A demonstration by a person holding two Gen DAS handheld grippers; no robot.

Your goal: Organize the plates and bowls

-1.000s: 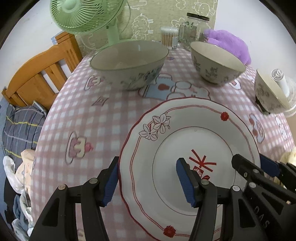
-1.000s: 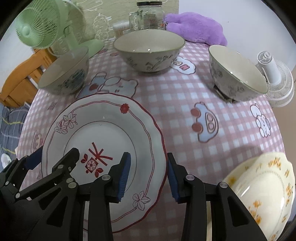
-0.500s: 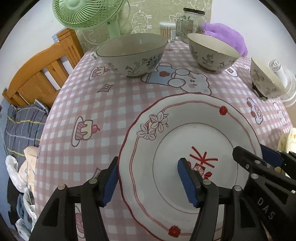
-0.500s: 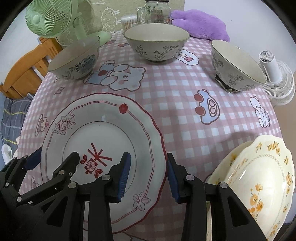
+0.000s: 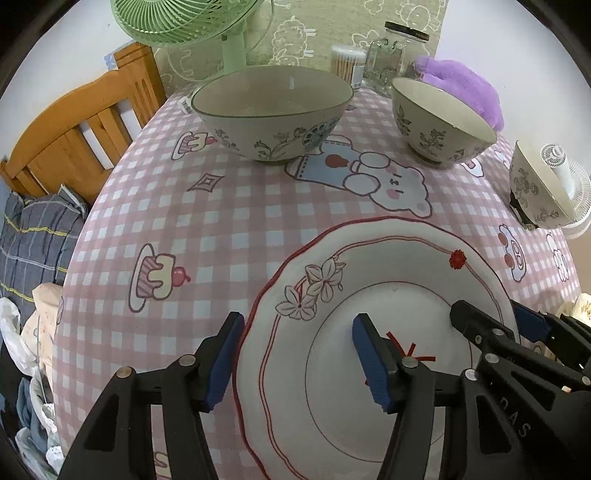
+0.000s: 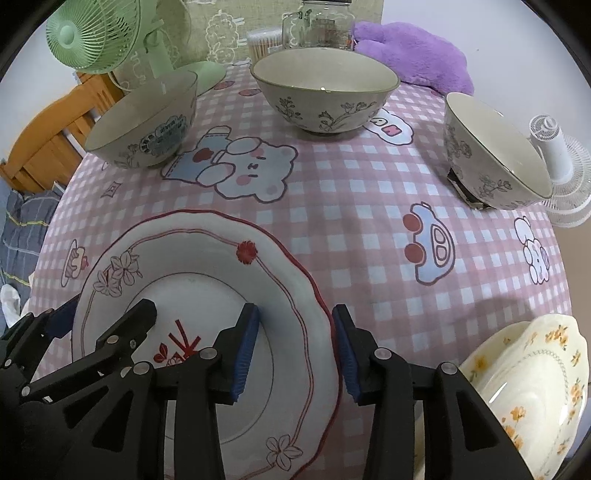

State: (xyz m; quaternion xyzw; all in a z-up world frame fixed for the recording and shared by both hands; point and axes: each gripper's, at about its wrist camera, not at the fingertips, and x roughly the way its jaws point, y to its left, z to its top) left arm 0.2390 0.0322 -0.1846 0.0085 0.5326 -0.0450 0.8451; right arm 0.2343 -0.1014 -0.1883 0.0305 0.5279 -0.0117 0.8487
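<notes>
Porcelain red-rimmed plate straddled at opposite rims by left gripper and right gripper, both unclosed, the right having just widened; uneven clamping risks tipping or sliding it.

White plate with red scalloped rim and flowers; pink-and-white checked tablecloth with cartoon prints; grey floral bowls; cream plate with orange flowers; green fan

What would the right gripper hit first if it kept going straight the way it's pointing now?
Most likely the red-trimmed plate: the right gripper points steeply down with its jaws astride the plate's right rim, one finger over the plate, one outside it. Depth is unclear, so the checked tablecloth could meet the outer finger first.
</notes>
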